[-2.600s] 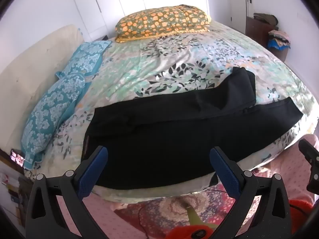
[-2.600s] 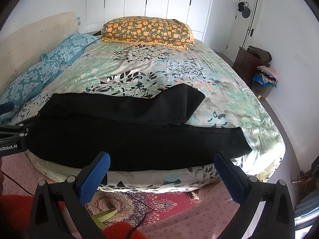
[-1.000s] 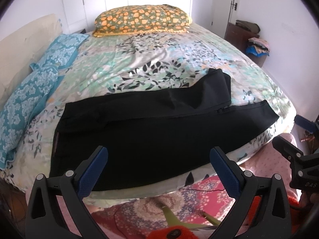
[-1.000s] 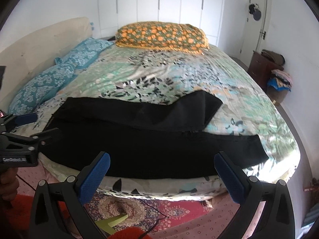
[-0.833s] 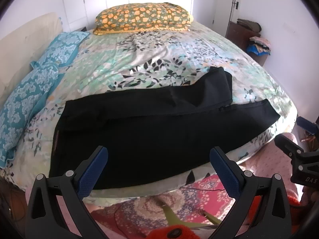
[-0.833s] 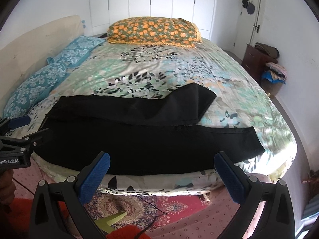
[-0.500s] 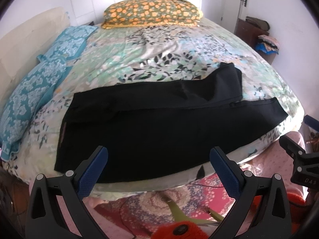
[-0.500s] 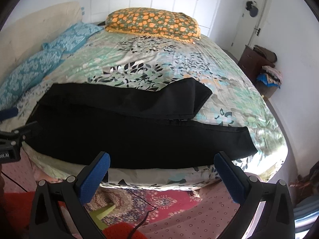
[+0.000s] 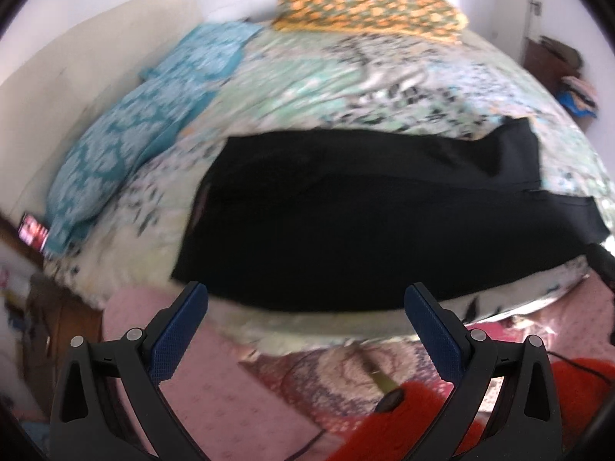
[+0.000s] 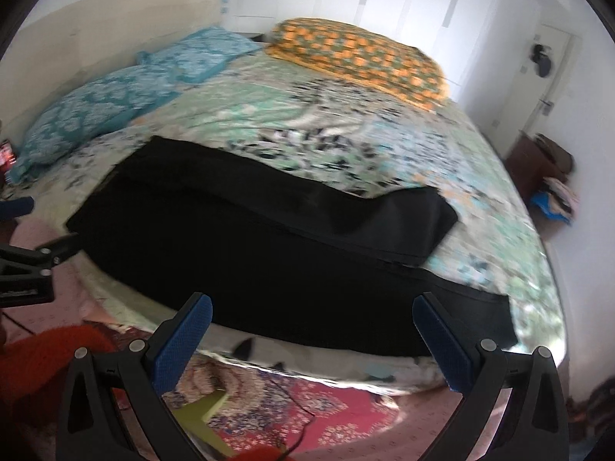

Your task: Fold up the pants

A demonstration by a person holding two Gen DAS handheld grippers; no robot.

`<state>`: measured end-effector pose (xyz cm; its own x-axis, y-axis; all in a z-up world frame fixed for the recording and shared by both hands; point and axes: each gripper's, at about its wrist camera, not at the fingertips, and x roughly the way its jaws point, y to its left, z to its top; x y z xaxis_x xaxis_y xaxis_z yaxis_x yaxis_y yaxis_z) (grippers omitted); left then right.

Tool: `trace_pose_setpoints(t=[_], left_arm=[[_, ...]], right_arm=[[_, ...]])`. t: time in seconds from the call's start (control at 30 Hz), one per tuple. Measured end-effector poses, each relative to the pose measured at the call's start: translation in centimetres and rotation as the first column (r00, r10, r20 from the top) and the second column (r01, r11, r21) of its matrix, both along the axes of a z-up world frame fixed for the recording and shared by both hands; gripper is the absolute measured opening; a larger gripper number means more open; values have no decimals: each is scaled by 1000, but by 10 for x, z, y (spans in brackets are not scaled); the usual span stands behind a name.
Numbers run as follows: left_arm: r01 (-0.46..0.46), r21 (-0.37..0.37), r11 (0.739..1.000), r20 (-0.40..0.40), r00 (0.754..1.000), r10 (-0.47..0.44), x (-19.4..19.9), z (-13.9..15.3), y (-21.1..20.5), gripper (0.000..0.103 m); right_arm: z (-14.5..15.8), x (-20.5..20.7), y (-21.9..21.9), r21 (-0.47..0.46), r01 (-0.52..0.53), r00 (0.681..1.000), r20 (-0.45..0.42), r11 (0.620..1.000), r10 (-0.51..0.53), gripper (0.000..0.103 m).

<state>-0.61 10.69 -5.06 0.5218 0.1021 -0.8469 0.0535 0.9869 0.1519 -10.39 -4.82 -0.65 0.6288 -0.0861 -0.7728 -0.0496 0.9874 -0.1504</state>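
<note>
Black pants (image 9: pixel 365 223) lie flat along the near edge of the bed, waist at the left, legs running right; the far leg is shorter and ends in a folded flap (image 10: pixel 415 223). They also show in the right wrist view (image 10: pixel 269 261). My left gripper (image 9: pixel 305 313) is open and empty, held in front of the bed edge below the waist half. My right gripper (image 10: pixel 311 319) is open and empty, in front of the bed edge below the legs. Both views are blurred by motion.
The bed (image 9: pixel 346 77) has a floral cover, an orange flowered pillow (image 9: pixel 369 7) at the far end and blue pillows (image 9: pixel 127 134) along the left by the headboard. A patterned red rug (image 10: pixel 326 415) lies on the floor. A dresser with clothes (image 10: pixel 549 180) stands at the right wall.
Both grippers have swung left and moved closer to the bed edge; the pants look larger and sit more to the right in the left wrist view. The pants have not moved.
</note>
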Motion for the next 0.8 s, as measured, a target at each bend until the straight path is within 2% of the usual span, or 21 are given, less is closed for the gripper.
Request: trace_pose_setpoints(t=[0.1,0.17,0.27,0.37,0.47,0.57,0.7,0.8], left_arm=[[-67,-39,997,-36,997,65,-1,-7,20,102],[-80,-80,994,-48,996,76,0,-9,26,102],[-11,-115,993,-46,999,6,0,-9,12,102],[120,-123,985,-55,990,-127,-2,-10,-19,102],[262,-119,958,-64,960,-271,-3,-12,-55,102],[356,-116,927,-56,930,-364,-6,-10,-80,102],[415,-114,903,-39,906,-421,-6,-7,-95,102],[432,-114,895,-28,899,-437,-4,-4,-101,102]], right_arm=[[-2,-2,22,92,-134,991,-2,987,134,103],[-4,-5,33,108,-188,982,-4,976,189,103],[-9,-8,37,91,-196,980,-17,976,198,103],[-13,-13,16,116,-121,991,-48,986,127,103],[-16,-23,-15,111,-10,997,-72,994,18,103],[-16,-34,-38,61,87,993,-84,994,-81,103],[-15,-39,-64,-10,208,974,-89,978,-208,103],[-8,-41,-79,-24,272,959,-78,962,-273,103]])
